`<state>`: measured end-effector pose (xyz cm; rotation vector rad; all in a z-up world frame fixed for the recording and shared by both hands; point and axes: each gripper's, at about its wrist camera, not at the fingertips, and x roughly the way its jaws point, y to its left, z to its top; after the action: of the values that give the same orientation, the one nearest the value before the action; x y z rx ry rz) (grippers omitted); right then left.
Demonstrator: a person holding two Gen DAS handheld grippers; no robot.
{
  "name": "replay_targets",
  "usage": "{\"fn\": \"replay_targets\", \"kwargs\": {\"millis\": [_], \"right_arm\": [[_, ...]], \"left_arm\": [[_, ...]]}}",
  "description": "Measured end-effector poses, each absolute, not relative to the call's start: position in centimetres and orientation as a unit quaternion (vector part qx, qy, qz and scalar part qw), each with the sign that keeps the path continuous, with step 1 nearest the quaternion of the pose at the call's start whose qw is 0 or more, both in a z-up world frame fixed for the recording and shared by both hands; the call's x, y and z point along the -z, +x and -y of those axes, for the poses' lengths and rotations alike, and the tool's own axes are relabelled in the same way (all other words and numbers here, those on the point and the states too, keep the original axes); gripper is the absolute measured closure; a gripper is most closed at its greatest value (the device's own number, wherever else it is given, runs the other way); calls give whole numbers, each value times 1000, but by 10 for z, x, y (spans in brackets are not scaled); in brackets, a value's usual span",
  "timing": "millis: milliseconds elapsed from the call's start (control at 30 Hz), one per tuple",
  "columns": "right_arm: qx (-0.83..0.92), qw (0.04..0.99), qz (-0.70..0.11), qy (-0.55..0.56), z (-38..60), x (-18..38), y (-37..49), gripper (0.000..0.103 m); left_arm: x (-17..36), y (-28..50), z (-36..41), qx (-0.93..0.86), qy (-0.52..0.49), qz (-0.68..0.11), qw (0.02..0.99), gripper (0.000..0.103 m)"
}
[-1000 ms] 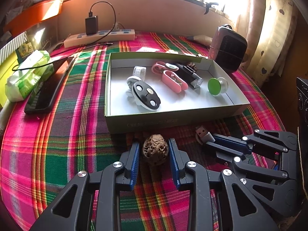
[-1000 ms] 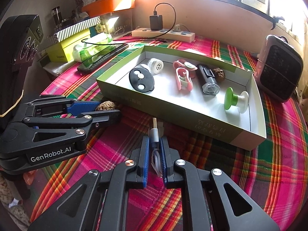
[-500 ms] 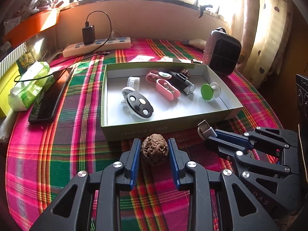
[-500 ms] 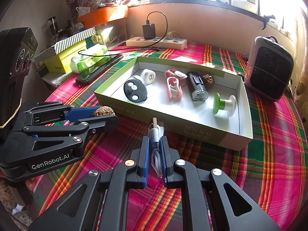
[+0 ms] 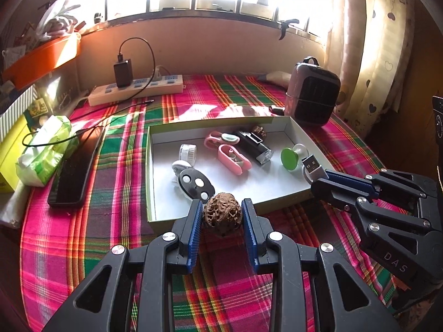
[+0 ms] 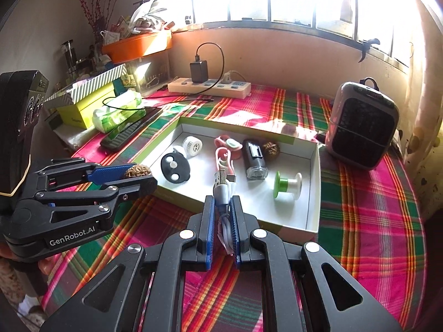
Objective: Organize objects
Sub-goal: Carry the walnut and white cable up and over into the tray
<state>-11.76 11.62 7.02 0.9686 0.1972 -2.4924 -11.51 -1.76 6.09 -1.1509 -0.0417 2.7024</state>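
Sunlit window, plaid tablecloth (image 5: 83,238); left gripper (image 5: 223,215) clamping walnut (image 5: 222,213), right gripper (image 6: 223,213) clamping USB cable (image 6: 221,191).

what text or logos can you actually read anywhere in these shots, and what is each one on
"GenRobot.AI": white print on the side of the left gripper, seen from the right wrist view.
"DAS": pale letters on the side of the right gripper, seen from the left wrist view.
Print on the yellow box and on the green wipes pack: too small and blurred to read.
Nothing else carries legible text.
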Motion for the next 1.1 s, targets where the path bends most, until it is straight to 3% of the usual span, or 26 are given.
{"fn": "replay_targets", "kwargs": {"millis": [500, 1100], "right_arm": [[912, 211, -67, 345, -133, -97, -153, 91], [896, 170, -40, 408, -149, -58, -226, 91]], "left_arm": [[-75, -142, 10, -918, -383, 10, 101, 76], [-46, -190, 8, -904, -416, 22, 93, 76]]}}
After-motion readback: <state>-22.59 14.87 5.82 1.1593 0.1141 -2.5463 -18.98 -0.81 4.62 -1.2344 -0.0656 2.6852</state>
